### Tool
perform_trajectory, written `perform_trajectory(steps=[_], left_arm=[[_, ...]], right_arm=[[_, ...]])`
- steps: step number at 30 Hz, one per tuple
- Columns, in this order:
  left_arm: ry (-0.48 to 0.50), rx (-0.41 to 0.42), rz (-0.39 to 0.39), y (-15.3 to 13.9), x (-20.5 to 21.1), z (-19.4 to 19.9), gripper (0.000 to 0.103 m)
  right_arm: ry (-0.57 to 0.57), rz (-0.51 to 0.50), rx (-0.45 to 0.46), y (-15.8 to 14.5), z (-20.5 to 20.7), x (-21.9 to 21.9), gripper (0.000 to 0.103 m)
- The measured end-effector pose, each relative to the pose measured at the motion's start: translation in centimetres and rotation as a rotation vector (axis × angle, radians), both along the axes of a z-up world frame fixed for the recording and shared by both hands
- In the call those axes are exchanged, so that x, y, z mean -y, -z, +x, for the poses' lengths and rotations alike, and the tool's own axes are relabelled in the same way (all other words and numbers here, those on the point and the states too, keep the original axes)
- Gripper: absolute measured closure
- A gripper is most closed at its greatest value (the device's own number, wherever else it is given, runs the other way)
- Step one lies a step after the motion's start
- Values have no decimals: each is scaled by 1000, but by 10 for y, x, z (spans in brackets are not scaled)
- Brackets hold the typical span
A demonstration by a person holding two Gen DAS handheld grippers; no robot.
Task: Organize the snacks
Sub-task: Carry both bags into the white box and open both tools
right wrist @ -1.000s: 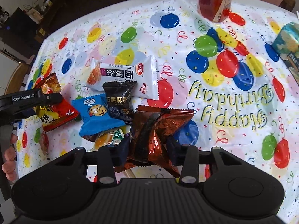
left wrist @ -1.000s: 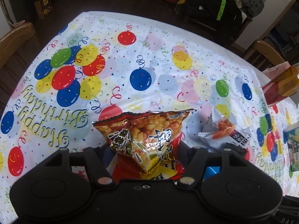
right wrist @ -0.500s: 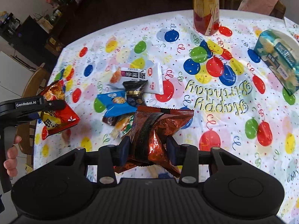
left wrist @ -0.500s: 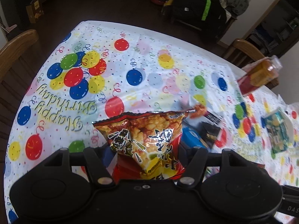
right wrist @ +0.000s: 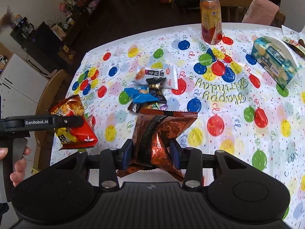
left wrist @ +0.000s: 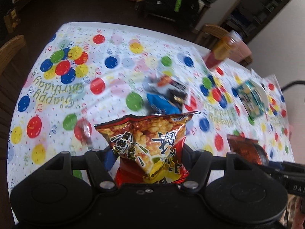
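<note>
The table (right wrist: 238,133) under its balloon "Happy Birthday" cloth (left wrist: 80,87) filled most of my view. A teal snack box (right wrist: 274,66) lay near its far right edge, and an orange drink bottle (right wrist: 210,19) stood upright at the far side. In my right tongs (right wrist: 150,152) I had a copper-brown foil bag (right wrist: 162,131), the blue pads (right wrist: 126,152) pinching its lower half so it was held up above the cloth. My left tongs (left wrist: 146,152) were likewise clamped on a red chip bag (left wrist: 150,141), raised over the near left edge of the table. Between bottle and tongs sat a small heap of packets: a white one (right wrist: 162,74) farthest, a black one (right wrist: 156,89) overlapping it, a blue one (right wrist: 141,95) just beside that
</note>
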State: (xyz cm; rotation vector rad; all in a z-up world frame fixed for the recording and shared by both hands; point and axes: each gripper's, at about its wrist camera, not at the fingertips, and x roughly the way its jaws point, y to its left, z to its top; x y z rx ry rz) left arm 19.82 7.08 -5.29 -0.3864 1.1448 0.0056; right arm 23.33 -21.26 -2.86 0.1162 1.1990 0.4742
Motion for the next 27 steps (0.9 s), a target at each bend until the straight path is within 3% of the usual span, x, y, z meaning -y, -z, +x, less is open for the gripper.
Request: perform_trajectory(steps=[12,27], left_arm=[[160,-1,-31,-14,30,-58,38],[294,-48,-43,0,65,-101,38]], right_arm=[[-3,18,9,-12,-62,10,63],[2,17,-21,7,-107,17,63]])
